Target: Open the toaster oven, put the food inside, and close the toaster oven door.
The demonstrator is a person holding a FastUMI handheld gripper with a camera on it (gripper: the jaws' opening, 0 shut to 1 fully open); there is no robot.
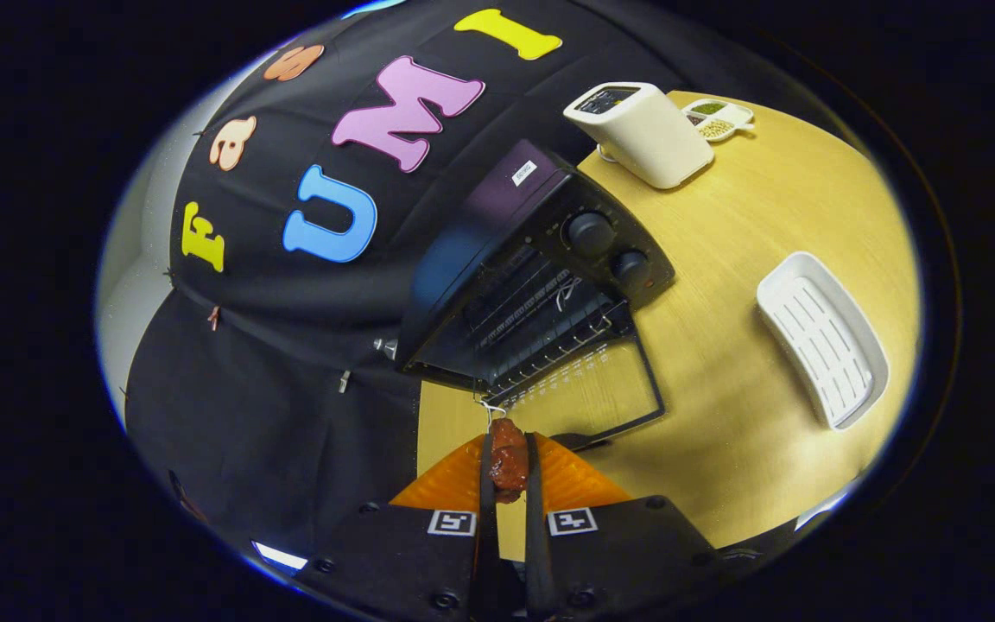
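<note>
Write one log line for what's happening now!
gripper: shut on meat piece | toaster oven: door open | food: not yet inside

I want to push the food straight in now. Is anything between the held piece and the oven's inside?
Nothing visible blocks it. The gripper is shut on the reddish-brown piece of food; just ahead, the toaster oven has its glass door folded down flat on the table, and the wire rack inside looks bare.

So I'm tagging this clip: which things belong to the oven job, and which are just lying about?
For the job:
- toaster oven, its door open
- reddish-brown food, pinched between the fingers of the gripper, just before the door

Lying about:
- white toaster
- white ridged tray
- small divided dish behind the toaster
</note>
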